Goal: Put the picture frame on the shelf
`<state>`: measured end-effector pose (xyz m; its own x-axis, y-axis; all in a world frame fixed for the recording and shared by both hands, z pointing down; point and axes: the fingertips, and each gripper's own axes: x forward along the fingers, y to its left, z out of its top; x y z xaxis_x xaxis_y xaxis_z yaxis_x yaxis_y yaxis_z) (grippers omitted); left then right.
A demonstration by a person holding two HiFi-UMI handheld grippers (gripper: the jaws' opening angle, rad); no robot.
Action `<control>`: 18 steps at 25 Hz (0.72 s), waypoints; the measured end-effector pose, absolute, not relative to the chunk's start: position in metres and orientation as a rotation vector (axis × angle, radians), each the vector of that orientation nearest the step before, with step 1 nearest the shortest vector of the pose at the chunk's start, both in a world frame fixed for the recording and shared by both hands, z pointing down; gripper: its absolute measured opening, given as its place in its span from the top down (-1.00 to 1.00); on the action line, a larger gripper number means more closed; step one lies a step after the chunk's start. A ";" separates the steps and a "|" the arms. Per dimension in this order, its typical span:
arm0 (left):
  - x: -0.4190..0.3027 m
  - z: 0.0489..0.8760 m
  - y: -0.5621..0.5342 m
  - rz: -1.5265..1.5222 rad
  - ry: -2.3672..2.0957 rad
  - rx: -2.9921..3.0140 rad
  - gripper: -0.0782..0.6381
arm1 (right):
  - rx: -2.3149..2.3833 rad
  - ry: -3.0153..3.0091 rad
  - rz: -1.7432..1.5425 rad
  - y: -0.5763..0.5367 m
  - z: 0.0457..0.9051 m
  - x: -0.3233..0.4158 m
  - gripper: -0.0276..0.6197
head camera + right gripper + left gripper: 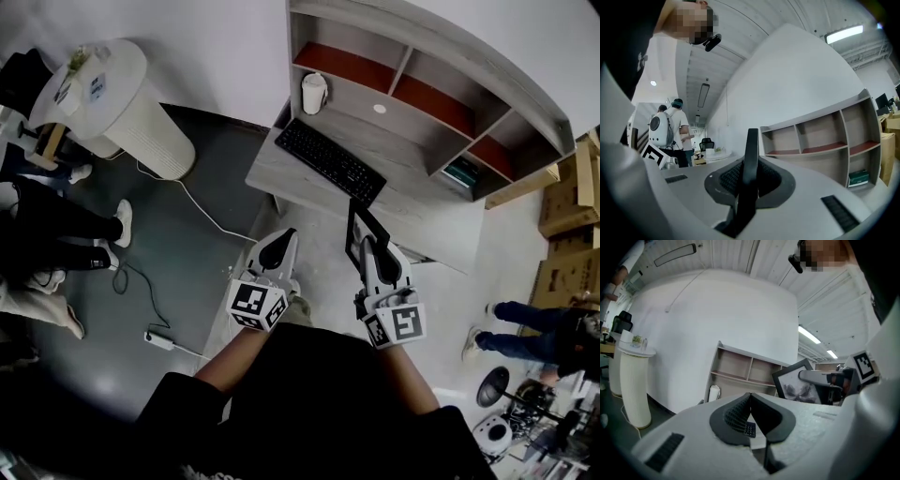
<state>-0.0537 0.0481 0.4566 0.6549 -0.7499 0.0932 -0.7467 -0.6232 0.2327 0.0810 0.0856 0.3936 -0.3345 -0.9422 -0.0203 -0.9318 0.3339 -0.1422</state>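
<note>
A black picture frame (361, 230) is held upright in front of the desk, with my right gripper (377, 246) shut on its edge. In the right gripper view the frame's black edge (751, 164) stands edge-on between the jaws. From the left gripper view the frame (797, 386) shows its face, a dark print on white. My left gripper (278, 246) is shut and holds nothing, level with the right one and to its left. The shelf (427, 89) rises at the back of the desk with several open compartments.
On the desk (412, 202) lie a black keyboard (330, 160) and a white cup (313, 92). A green box (460, 173) sits in the shelf's lower right compartment. A white ribbed cylinder stand (131, 103) is at the left. People stand at the left and right edges. Cardboard boxes (567, 197) are at right.
</note>
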 end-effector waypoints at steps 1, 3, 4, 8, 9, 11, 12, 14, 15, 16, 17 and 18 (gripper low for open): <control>-0.060 0.457 0.038 -0.020 -1.200 2.627 0.73 | -1.760 2.484 -0.155 0.075 0.395 0.075 0.79; -0.069 0.455 0.021 -0.032 -1.182 2.641 0.73 | -1.777 2.481 -0.161 0.057 0.399 0.066 0.79; -0.073 0.454 0.014 -0.041 -1.173 2.647 0.73 | -1.786 2.477 -0.165 0.049 0.400 0.062 0.79; -0.091 0.456 -0.011 -0.068 -1.155 2.634 0.73 | -1.813 2.440 -0.163 0.017 0.396 0.053 0.79; -0.096 0.457 -0.016 -0.076 -1.152 2.626 0.73 | -1.819 2.430 -0.159 0.010 0.394 0.051 0.79; -0.103 0.460 -0.023 -0.094 -1.143 2.611 0.73 | -1.838 2.418 -0.142 -0.002 0.391 0.050 0.79; -0.106 0.461 -0.025 -0.102 -1.139 2.607 0.73 | -1.850 2.417 -0.127 -0.007 0.389 0.051 0.79; -0.107 0.466 -0.030 -0.108 -1.138 2.609 0.73 | -1.868 2.415 -0.091 -0.018 0.386 0.055 0.79; -0.107 0.469 -0.034 -0.106 -1.139 2.610 0.73 | -1.874 2.410 -0.076 -0.024 0.385 0.058 0.79; -0.106 0.471 -0.039 -0.103 -1.141 2.611 0.73 | -1.877 2.403 -0.062 -0.032 0.383 0.061 0.79; -0.106 0.473 -0.044 -0.100 -1.144 2.613 0.73 | -1.878 2.394 -0.050 -0.039 0.380 0.064 0.79; -0.106 0.474 -0.048 -0.096 -1.146 2.615 0.73 | -1.876 2.383 -0.042 -0.047 0.377 0.067 0.79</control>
<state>-0.1060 -0.0482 0.4744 0.6825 -0.7290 0.0522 -0.7101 -0.6444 0.2836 0.0667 -0.0474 0.3770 -0.2316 -0.9705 -0.0677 -0.9674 0.2371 -0.0888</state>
